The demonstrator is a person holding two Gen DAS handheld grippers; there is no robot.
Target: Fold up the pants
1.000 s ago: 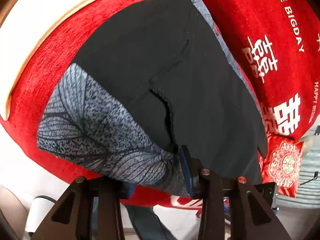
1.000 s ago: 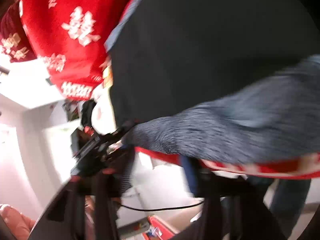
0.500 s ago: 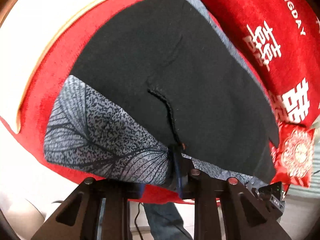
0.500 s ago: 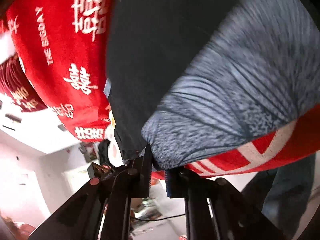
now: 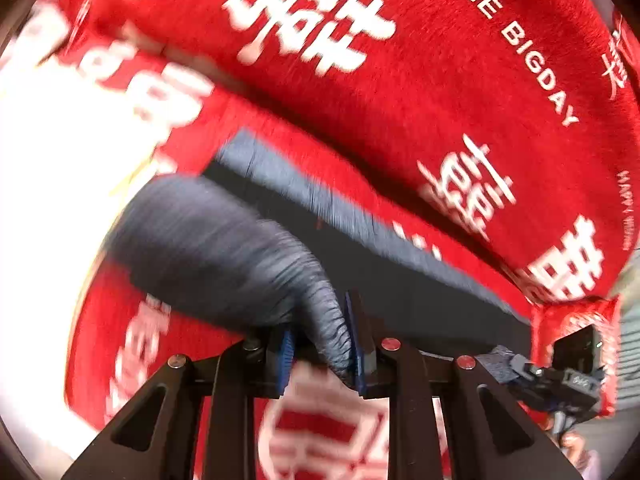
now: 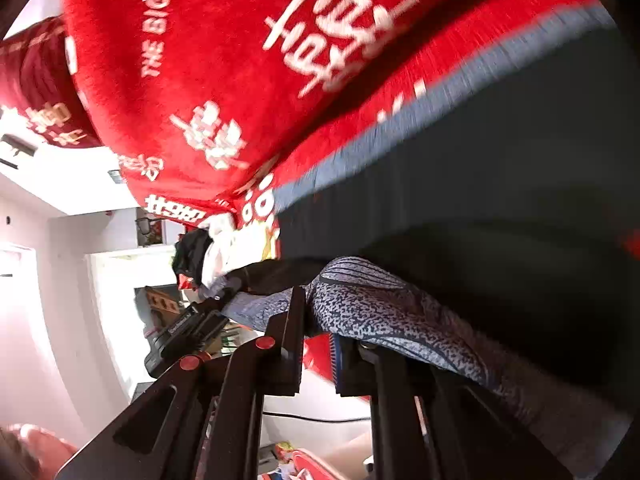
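Surface: red blanket point(image 5: 460, 92) covers the bed.
Left gripper point(image 5: 320, 354): clamped on the pants point(image 5: 224, 256) hem.
Right gripper point(image 6: 318, 344): pinching the patterned hem, jaws loosening slightly.
Change: hem was flat, now lifted forward.
Meaning: fold is starting.
Beyond: cushion point(image 5: 568, 332).

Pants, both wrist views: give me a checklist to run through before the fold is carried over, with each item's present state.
1. Left gripper shut on the patterned hem of the pants: ok.
2. Right gripper has patterned fabric between its fingers: ok; its jaws are opening slightly, so grip firmness: cannot tell.
3. Hem lifted off the red blanket: ok.
4. Rest of the pants lying flat: cannot tell, blurred.
5. Landing edge visible: ok, grey waistband.
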